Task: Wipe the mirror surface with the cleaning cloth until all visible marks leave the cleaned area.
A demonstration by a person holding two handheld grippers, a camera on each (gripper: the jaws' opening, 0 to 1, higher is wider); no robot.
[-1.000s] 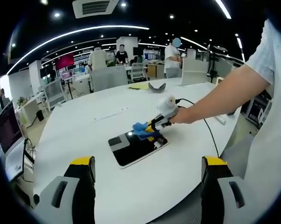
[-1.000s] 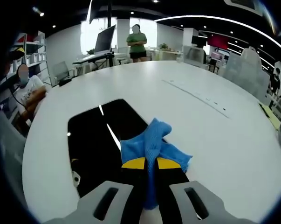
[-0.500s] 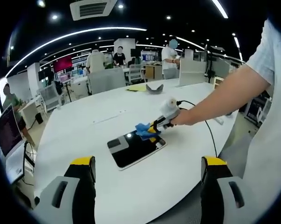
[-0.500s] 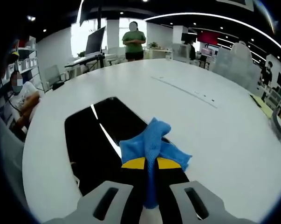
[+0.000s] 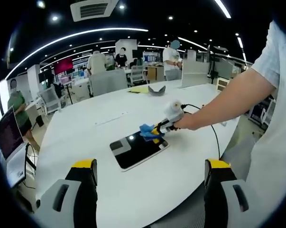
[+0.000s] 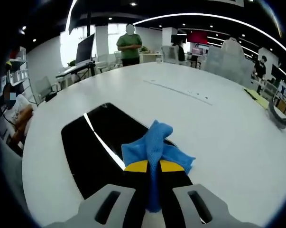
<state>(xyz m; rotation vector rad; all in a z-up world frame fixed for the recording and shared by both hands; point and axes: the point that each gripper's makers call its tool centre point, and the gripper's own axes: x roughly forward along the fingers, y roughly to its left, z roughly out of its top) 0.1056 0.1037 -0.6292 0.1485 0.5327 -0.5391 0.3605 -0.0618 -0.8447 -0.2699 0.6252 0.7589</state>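
A dark rectangular mirror [image 5: 137,149] [image 6: 102,146] lies flat on the round white table [image 5: 100,128] [image 6: 218,123]. My right gripper [image 6: 153,167] is shut on a blue cleaning cloth [image 6: 153,146] that rests on the mirror's near right edge. In the left gripper view that same gripper [image 5: 158,129] shows at the mirror's far right corner with the cloth [image 5: 147,131], held by a person's arm [image 5: 218,102]. My left gripper [image 5: 150,168] hangs open above the table's near edge, well short of the mirror, nothing between its jaws.
A cable [image 5: 207,123] trails from the right gripper across the table. A yellow sheet and a dark curved object [image 5: 157,89] lie at the far side. Desks, chairs, monitors and several people stand around the room.
The right gripper and cloth have shifted slightly along the mirror's edge toward its far right corner. The left gripper stays open and nearly still.
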